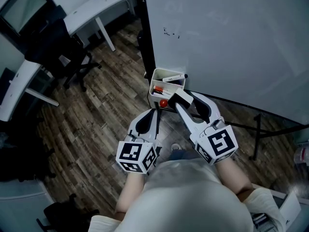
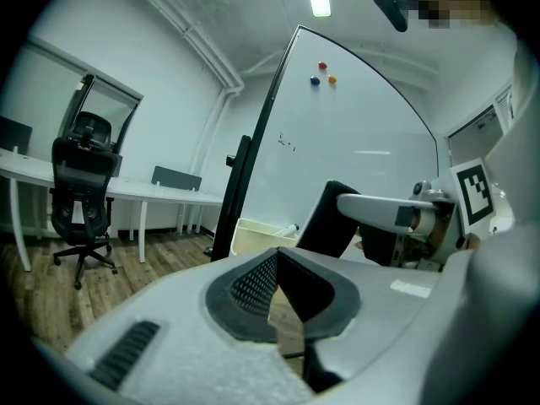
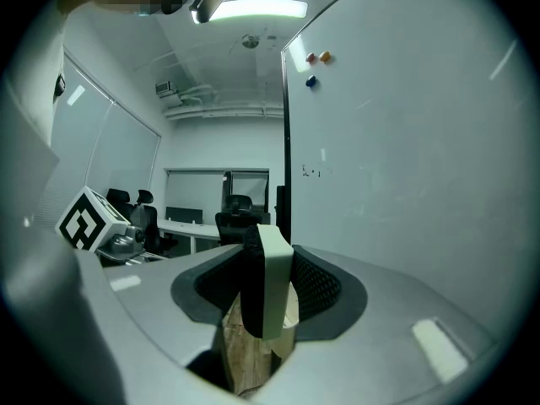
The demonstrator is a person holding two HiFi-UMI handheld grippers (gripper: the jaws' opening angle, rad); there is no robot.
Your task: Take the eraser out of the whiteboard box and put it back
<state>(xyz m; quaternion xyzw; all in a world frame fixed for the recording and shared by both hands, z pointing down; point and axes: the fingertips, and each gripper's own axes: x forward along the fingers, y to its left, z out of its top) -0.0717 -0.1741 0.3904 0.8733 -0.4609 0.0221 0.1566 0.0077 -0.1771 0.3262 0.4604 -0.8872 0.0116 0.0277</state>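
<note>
The whiteboard box (image 1: 155, 74) is a cream tray fixed at the lower left corner of the whiteboard (image 1: 231, 37). It holds markers, one of them red (image 1: 158, 88). My right gripper (image 1: 181, 100) hovers over the box's right side, shut on the eraser (image 1: 183, 96), which has a white back and black felt. In the right gripper view the eraser (image 3: 272, 285) stands on edge between the pads of the right gripper (image 3: 266, 304). My left gripper (image 1: 155, 112) sits just in front of the box, its jaws together and empty. The left gripper view shows the box (image 2: 253, 235) ahead and the eraser (image 2: 325, 222) beside it.
A black office chair (image 1: 65, 57) and white desks (image 1: 91, 8) stand at the left on the wood floor. The whiteboard's black frame post (image 1: 145, 33) rises right behind the box. A stand leg (image 1: 256, 132) crosses the floor at the right. A person's torso fills the bottom.
</note>
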